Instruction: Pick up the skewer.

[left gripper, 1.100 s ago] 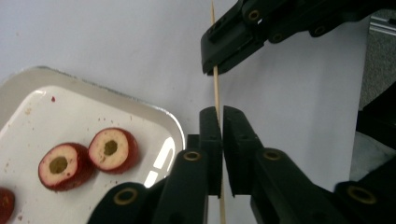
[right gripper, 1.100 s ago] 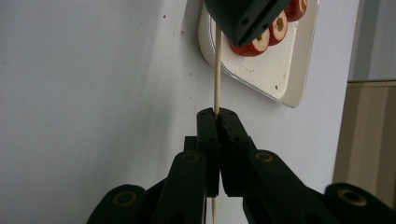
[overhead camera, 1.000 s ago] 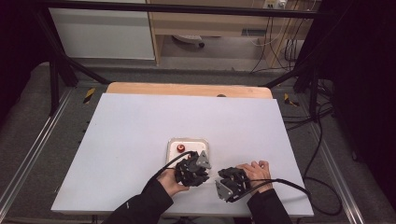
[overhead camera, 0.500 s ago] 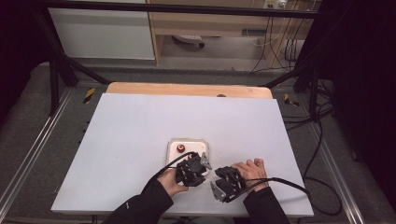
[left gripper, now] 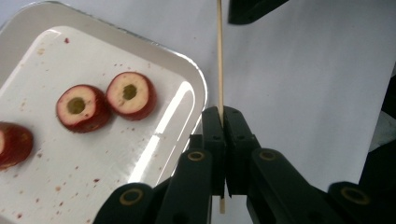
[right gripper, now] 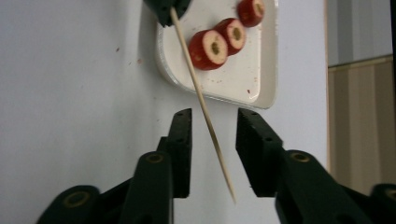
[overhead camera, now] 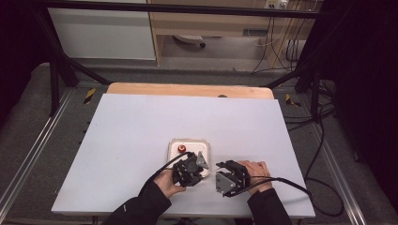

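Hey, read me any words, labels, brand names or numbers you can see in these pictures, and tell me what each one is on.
There is no readable text.
White tray: no print, just red specks and fruit slices.
Wooden skewer: unmarked.
Left gripper and right gripper: no lettering on the black jaws.
Yellow-and-black striped tabs beside the table: hazard stripes, no words.

A: Grippers? Left gripper [overhead camera: 190, 168] & right gripper [overhead camera: 231, 178]: black plastic, two flat jaws ea.; brass-ringed pivot screws; grey triangular plates on top.

B: Black cables trailing; dark long sleeves [overhead camera: 141, 206].
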`<move>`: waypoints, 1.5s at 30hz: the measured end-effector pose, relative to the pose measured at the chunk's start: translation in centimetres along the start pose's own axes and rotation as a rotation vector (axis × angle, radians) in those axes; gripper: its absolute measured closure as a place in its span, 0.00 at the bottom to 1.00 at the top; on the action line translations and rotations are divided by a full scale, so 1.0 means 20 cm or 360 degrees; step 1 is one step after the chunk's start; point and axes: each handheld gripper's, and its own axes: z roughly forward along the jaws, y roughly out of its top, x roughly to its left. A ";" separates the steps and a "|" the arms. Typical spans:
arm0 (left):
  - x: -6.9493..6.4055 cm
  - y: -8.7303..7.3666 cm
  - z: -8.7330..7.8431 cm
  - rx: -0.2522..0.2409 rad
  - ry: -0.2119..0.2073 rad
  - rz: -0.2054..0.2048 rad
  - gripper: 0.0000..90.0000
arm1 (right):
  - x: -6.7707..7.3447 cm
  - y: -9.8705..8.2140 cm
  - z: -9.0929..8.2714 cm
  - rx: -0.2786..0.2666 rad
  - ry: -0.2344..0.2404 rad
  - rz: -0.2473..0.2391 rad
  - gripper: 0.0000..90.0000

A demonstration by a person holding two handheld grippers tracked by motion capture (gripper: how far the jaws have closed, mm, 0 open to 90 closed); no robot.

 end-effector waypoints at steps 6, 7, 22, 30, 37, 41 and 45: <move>0.05 -0.09 -0.05 -0.0058 0.0037 -0.0060 0.98 | -0.08 -0.10 -0.06 -0.0130 -0.0017 0.0586 0.46; 0.06 -0.11 -0.06 -0.0072 0.0047 -0.0069 0.98 | -0.08 -0.10 -0.06 -0.0130 -0.0017 0.0586 0.46; 0.12 -0.37 -0.18 -0.0323 0.0171 -0.0237 0.98 | -0.11 -0.20 -0.02 -0.0017 0.0102 0.1261 0.17; 0.15 -0.51 -0.24 -0.0452 0.0207 -0.0322 0.98 | -0.14 -0.19 0.00 -0.0017 0.0208 0.1511 0.11; 0.16 -0.59 -0.26 -0.0529 0.0232 -0.0356 0.98 | -0.18 -0.14 0.03 0.0014 0.0250 0.1522 0.07; 0.17 -0.62 -0.26 -0.0559 0.0240 -0.0363 0.98 | -0.20 -0.08 0.05 0.0027 0.0279 0.1501 0.06; 0.17 -0.64 -0.27 -0.0578 0.0242 -0.0369 0.98 | -0.23 -0.03 0.07 -0.0006 0.0317 0.1526 0.06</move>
